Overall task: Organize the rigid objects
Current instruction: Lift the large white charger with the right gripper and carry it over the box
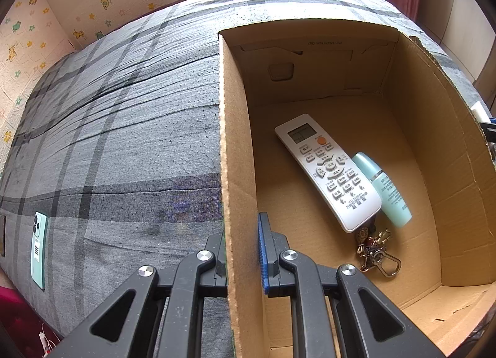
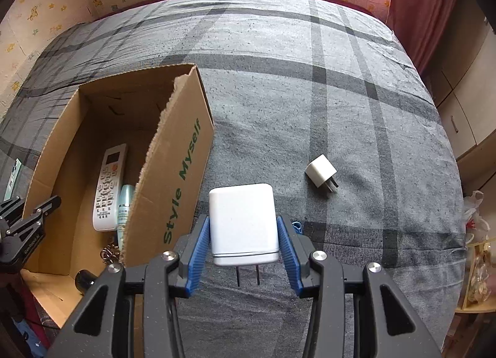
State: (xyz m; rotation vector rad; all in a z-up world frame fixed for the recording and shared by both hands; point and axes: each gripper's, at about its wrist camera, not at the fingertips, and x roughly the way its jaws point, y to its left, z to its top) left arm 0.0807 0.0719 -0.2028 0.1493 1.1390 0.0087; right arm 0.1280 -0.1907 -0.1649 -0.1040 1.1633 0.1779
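Observation:
An open cardboard box stands on a grey plaid bed. Inside lie a white remote, a pale green bottle and a key ring. My left gripper is shut on the box's left wall, one finger inside and one outside. My right gripper is shut on a large white plug charger, prongs pointing toward me, just right of the box. A small white plug adapter lies on the bed farther right.
A mint green phone lies on the bed left of the box. A dark round object sits at the box's near corner. Papered walls and a window stand beyond the bed; cupboards and a red curtain are at the right.

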